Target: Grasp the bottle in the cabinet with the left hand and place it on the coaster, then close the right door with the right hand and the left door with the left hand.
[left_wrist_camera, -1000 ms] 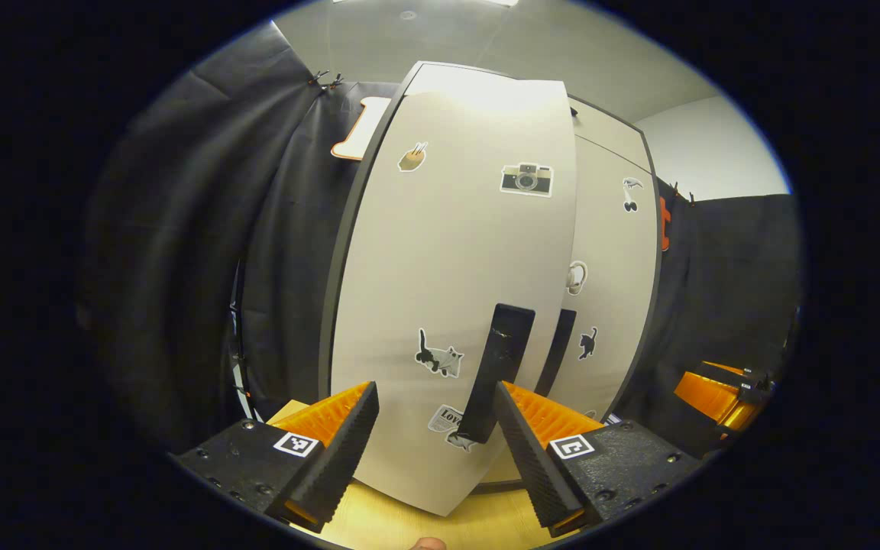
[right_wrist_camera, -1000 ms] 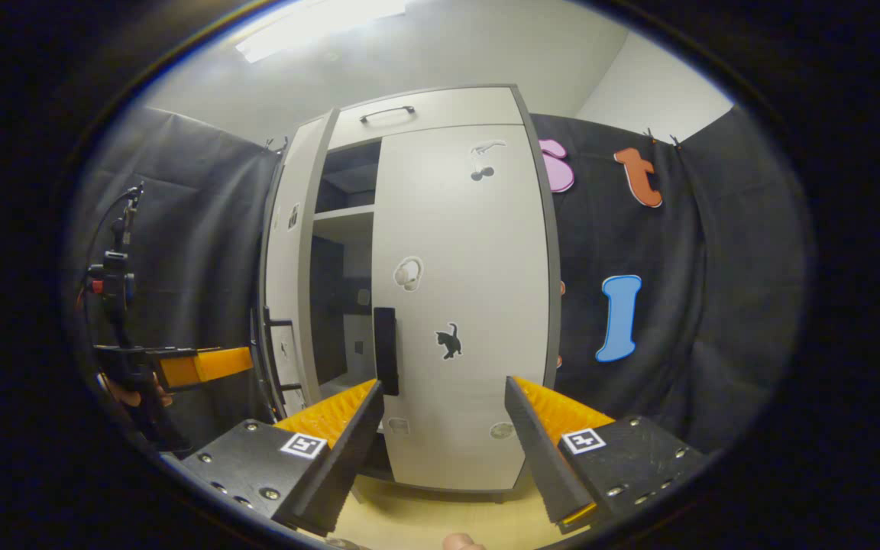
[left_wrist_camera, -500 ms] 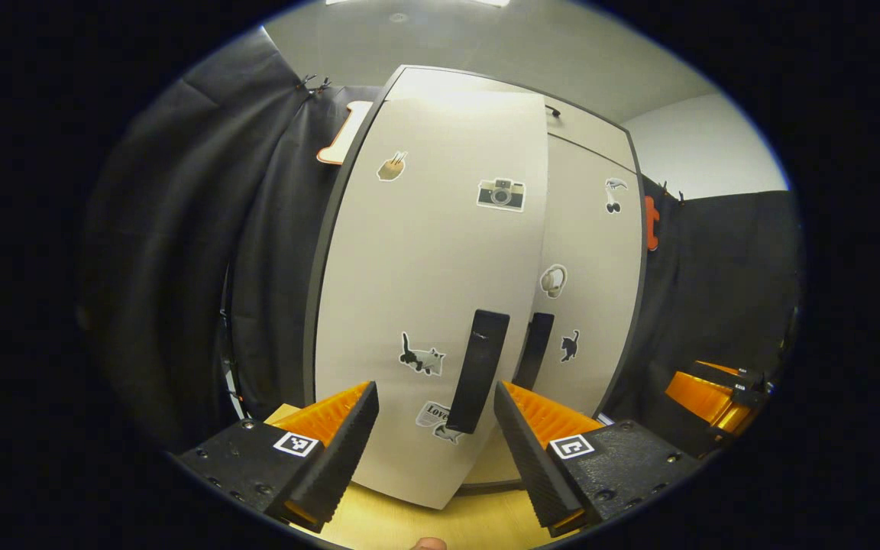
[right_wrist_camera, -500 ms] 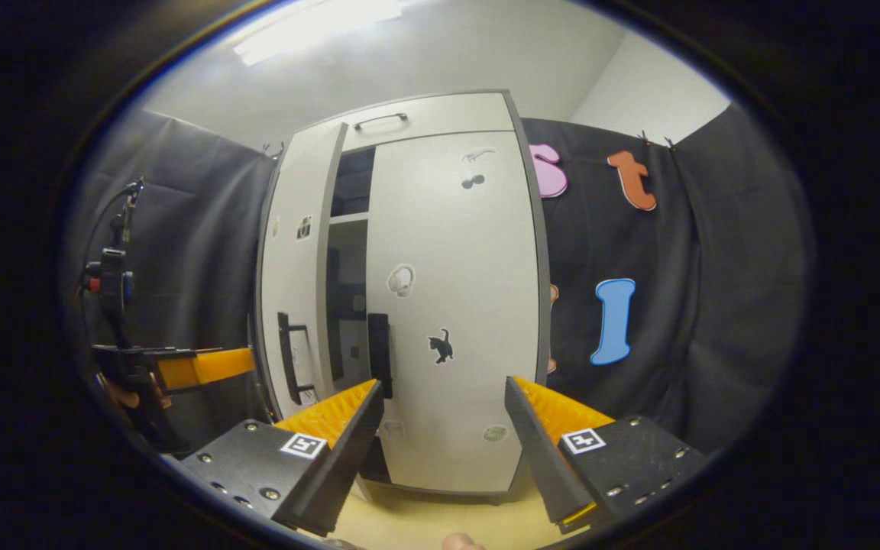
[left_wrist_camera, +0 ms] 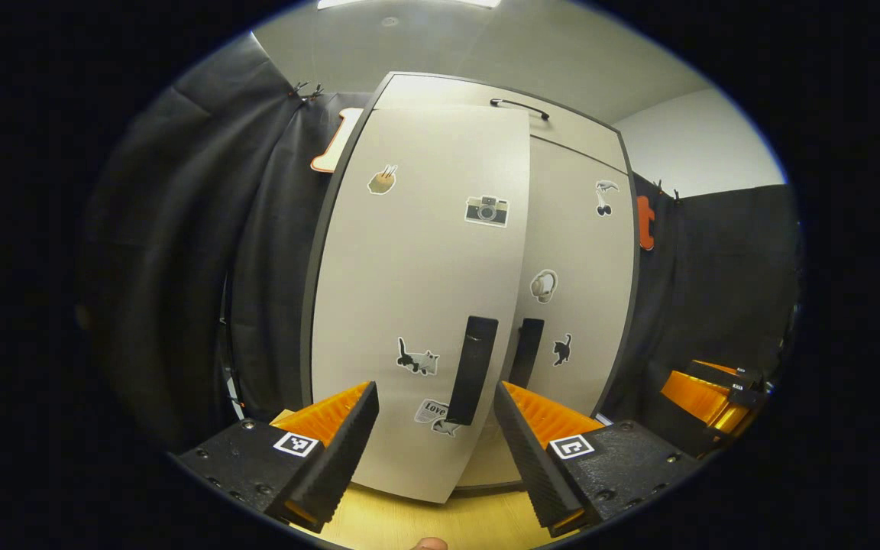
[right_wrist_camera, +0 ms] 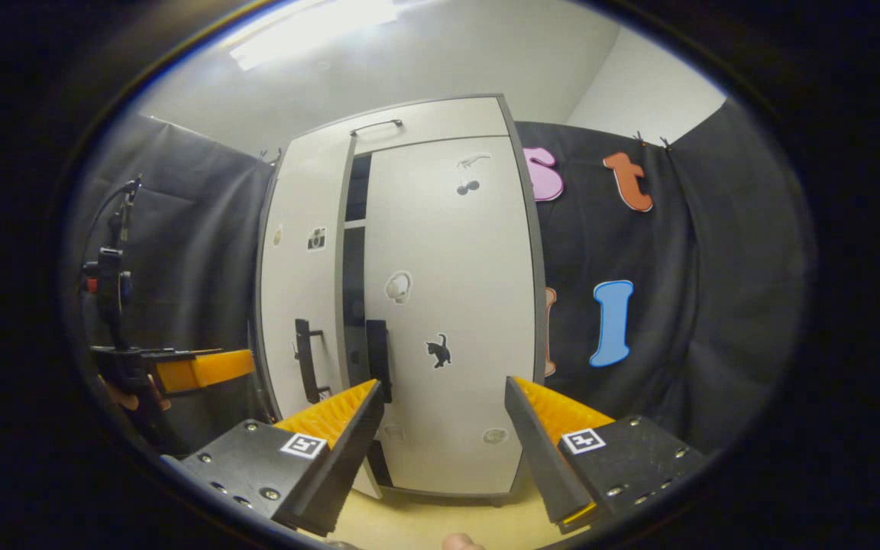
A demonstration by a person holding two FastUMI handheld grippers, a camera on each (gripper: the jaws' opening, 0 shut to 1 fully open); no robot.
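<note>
Fingers (left_wrist_camera: pixel 348 428) of the left gripper (left_wrist_camera: pixel 435 439) were spread, empty, before the left door (left_wrist_camera: pixel 417 290).
At frame centre it stood slightly ajar; a weak push might leave the gap, a hard one bounce it.

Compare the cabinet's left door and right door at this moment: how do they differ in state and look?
The right door sits flush in the cabinet frame, while the left door stands slightly ajar, a dark gap showing between them. The left door carries a camera sticker; the right door carries a black cat sticker. Both are pale grey with a vertical black handle near the meeting edge.
</note>
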